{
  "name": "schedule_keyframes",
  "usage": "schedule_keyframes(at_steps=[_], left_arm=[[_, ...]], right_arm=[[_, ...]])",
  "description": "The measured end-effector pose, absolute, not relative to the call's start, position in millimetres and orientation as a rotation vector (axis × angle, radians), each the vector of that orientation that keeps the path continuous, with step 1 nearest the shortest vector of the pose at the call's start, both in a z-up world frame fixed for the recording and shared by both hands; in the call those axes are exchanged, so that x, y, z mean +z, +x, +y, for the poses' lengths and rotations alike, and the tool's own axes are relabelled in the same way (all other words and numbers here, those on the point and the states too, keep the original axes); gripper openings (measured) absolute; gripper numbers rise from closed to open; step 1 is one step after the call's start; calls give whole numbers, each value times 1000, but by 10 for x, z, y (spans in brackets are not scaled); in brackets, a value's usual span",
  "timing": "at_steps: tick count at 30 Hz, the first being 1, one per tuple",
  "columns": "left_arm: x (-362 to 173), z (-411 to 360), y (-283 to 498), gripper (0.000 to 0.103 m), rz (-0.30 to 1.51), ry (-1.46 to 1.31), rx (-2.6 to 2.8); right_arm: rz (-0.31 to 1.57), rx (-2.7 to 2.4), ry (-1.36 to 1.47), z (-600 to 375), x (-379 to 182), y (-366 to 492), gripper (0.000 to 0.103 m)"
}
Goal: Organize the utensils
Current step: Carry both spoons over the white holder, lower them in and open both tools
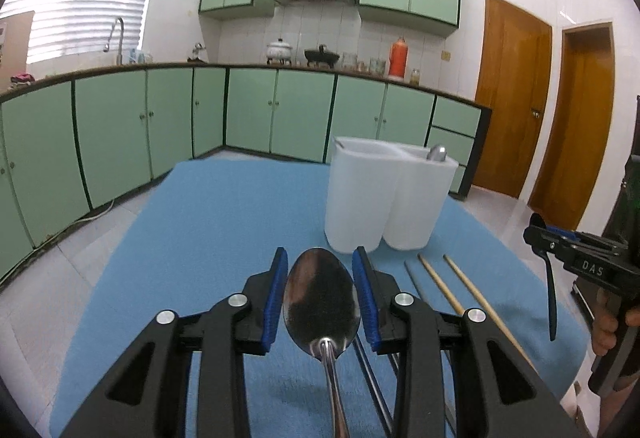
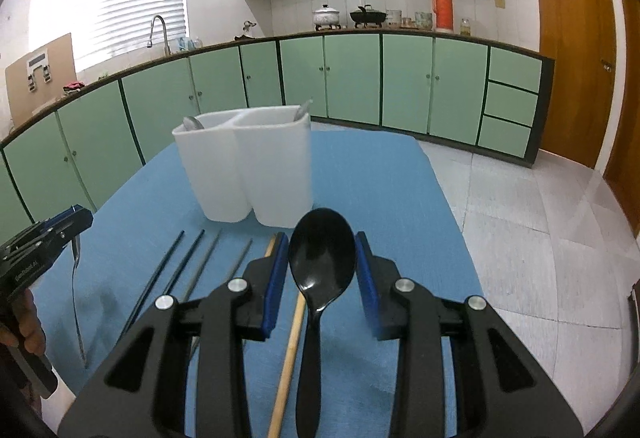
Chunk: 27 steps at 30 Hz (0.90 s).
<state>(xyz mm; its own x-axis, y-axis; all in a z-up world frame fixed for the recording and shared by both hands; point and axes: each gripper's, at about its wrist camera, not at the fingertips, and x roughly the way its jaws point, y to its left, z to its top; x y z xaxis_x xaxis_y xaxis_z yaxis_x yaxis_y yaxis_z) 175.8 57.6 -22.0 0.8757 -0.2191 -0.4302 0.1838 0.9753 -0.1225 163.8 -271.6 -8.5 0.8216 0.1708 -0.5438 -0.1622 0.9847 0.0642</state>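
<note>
My left gripper (image 1: 321, 254) is shut on a metal spoon (image 1: 320, 302), its blue pads pressing the edges of the bowl and the handle trailing back toward the camera. My right gripper (image 2: 322, 238) is shut the same way on a black spoon (image 2: 322, 254). Both spoons are held off the blue cloth (image 1: 200, 238). Just ahead stands a white two-compartment holder (image 1: 384, 198) (image 2: 248, 166). One compartment holds a spoon (image 1: 437, 153) (image 2: 192, 123), and another utensil tip (image 2: 302, 110) shows in the other. Each gripper appears at the edge of the other's view, the right gripper (image 1: 538, 234) and the left gripper (image 2: 82, 216).
Wooden chopsticks (image 1: 440, 286) (image 2: 288, 338) and several dark and metal chopsticks (image 2: 188, 270) lie on the cloth between the grippers. A person's hand (image 2: 24, 330) holds the left gripper's handle. Green cabinets and a counter stand behind, with tiled floor (image 2: 540, 238) to the right.
</note>
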Motion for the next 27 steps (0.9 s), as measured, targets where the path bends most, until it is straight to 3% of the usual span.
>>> schedule_keyframes(at_steps=[27], left_arm=[[799, 511, 1856, 33, 166, -99, -226]], right_arm=[[319, 223, 18, -2607, 905, 2006, 32]])
